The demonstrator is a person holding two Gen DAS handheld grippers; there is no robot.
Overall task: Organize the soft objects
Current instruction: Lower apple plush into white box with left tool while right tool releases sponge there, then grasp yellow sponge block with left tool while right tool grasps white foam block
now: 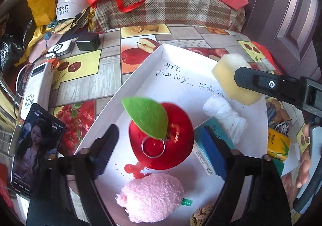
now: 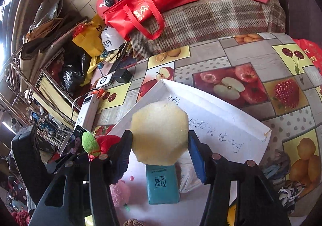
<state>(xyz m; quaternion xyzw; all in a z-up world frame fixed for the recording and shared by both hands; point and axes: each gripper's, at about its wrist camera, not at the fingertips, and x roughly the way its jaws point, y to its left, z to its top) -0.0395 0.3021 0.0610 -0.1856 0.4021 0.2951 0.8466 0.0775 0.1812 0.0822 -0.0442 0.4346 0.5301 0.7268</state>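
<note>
We look down along both hand-held tongs at a shallow white cardboard box lid with handwriting inside, lying on a table under a fruit-print vinyl cloth.

In the left wrist view, the left gripper is spread wide. Between its fingers, touching neither pad, sits a shiny red plush apple with a green felt leaf and a metal key ring, over the middle of the lid. At 6 o'clock from the apple lies a fluffy pink plush ball. At 2 o'clock lies a small roll of white cloth.

In the right wrist view, the right gripper is also spread. A pale yellow eight-sided foam sponge fills the gap between its fingers. The pads sit right at its edges but do not squash it (its outline looks full and even). Directly below, at 6 o'clock, a teal tissue packet rests on the lid's floor.

Outside the lid, at 9 o'clock in the left view, lie a black smartphone with a lit screen and a white power bank.
</note>
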